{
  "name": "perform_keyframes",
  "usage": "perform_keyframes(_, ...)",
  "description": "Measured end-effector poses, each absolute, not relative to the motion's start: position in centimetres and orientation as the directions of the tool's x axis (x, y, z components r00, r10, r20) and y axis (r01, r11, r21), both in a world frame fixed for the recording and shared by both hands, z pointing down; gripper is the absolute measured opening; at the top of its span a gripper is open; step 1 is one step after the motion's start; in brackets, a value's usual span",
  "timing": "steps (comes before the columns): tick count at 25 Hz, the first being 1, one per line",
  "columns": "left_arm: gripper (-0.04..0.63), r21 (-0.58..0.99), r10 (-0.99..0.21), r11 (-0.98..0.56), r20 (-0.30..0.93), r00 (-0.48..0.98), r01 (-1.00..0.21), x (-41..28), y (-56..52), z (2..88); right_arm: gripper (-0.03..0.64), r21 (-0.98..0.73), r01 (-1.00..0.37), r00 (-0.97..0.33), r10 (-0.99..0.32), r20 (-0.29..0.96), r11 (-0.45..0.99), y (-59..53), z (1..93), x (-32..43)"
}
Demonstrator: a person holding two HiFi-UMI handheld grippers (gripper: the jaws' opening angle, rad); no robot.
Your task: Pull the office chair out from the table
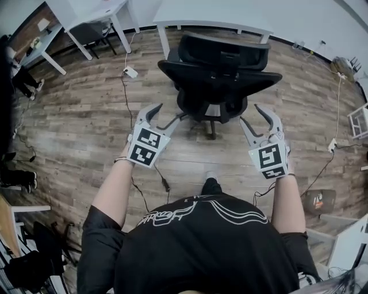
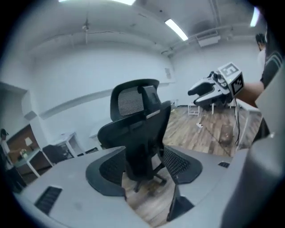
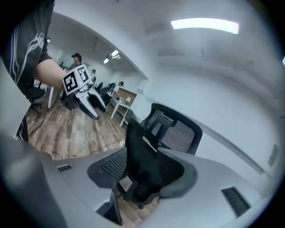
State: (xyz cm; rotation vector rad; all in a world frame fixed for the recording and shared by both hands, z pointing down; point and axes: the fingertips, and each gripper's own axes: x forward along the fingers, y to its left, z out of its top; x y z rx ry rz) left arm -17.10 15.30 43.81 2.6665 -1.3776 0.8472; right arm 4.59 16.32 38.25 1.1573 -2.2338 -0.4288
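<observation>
The black mesh-backed office chair (image 1: 218,69) stands on the wood floor with its back toward me, just in front of the white table (image 1: 213,14). My left gripper (image 1: 167,113) hangs open at the chair's left, near its base, with nothing between its fingers. At the chair's right, my right gripper (image 1: 249,113) is open and empty too. In the left gripper view the chair (image 2: 138,129) shows beyond the spread jaws (image 2: 142,171), apart from them, with the right gripper (image 2: 198,91) off to the side. The right gripper view frames the chair (image 3: 151,156) between its own jaws (image 3: 142,178).
More white tables (image 1: 86,11) stand at the back left. A power strip (image 1: 130,72) with a cable lies on the floor left of the chair. A person (image 1: 20,74) stands at the far left edge. A white rack (image 1: 359,120) sits at the right.
</observation>
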Motion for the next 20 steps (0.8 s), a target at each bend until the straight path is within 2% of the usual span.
perform_keyframes(3, 0.243, -0.100, -0.699, -0.665, 0.433, 0.569, -0.740, -15.8, 20.9, 42.1, 0.234, 0.371, -0.681, -0.545, -0.775, 0.320, 0.632, 21.0, 37.4, 1.7)
perform_keyframes(7, 0.224, 0.057, -0.673, -0.690, 0.317, 0.669, -0.721, -14.3, 26.6, 39.1, 0.235, 0.193, -0.666, -0.660, -0.689, 0.299, 0.721, 26.7, 37.2, -1.7)
perform_keyframes(11, 0.102, 0.131, -0.645, -0.721, 0.229, 0.729, -0.680, -13.2, 31.2, 36.5, 0.225, 0.012, -0.622, -0.759, -0.607, 0.236, 0.783, 31.5, 36.4, -4.0)
perform_keyframes(14, 0.036, 0.181, -0.630, -0.734, 0.181, 0.756, -0.655, -12.9, 33.4, 35.4, 0.180, -0.078, -0.587, -0.805, -0.573, 0.153, 0.805, 34.4, 35.2, -4.8)
perform_keyframes(18, 0.008, 0.267, -0.597, -0.749, 0.126, 0.792, -0.607, -12.7, 35.5, 35.6, 0.072, -0.146, -0.576, -0.817, -0.559, 0.142, 0.805, 37.0, 35.7, -4.9)
perform_keyframes(20, 0.006, 0.308, -0.577, -0.755, 0.108, 0.810, -0.579, -12.5, 36.5, 35.8, 0.050, -0.206, -0.561, -0.828, -0.545, 0.130, 0.802, 38.1, 36.1, -4.8)
